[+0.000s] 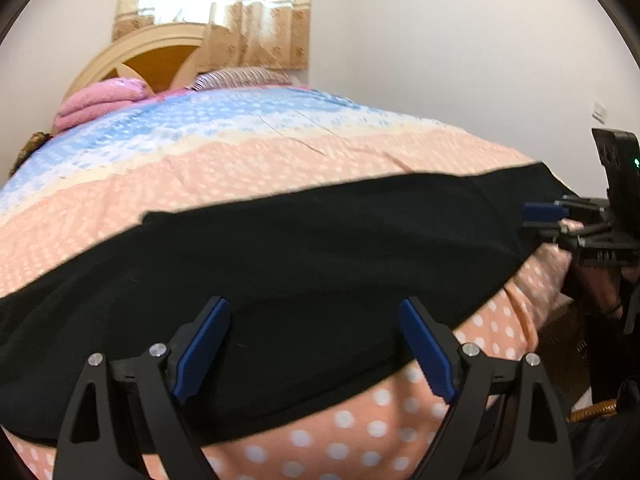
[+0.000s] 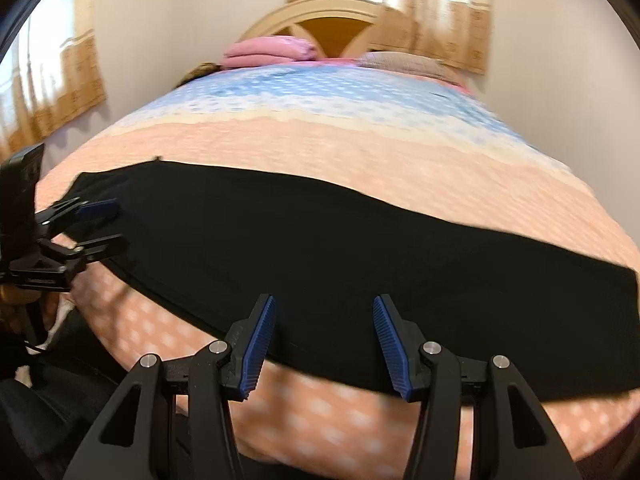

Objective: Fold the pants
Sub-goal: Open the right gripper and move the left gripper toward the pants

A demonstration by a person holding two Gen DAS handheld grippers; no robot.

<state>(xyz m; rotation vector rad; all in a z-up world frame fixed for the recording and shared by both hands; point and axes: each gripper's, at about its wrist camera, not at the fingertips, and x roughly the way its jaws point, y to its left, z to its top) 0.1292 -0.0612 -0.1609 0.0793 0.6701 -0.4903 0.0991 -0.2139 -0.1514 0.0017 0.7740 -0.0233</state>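
A polka-dot bedspread (image 1: 248, 168) is spread over the bed, across whose near edge the black pants (image 1: 304, 256) are laid flat in a long band, over which the left gripper (image 1: 316, 344) and right gripper (image 2: 324, 344) are held with jaws apart.

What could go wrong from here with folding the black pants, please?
1. Both grippers are open, the left gripper and right gripper, fingers over the black pants; closing could pinch the polka-dot bedspread along with them.
2. The pants' near edge lies close to the bed's edge, so a pull toward the person might drag them off.
3. Motion blur suggests fast movement; an uneven grasp may skew the fold.
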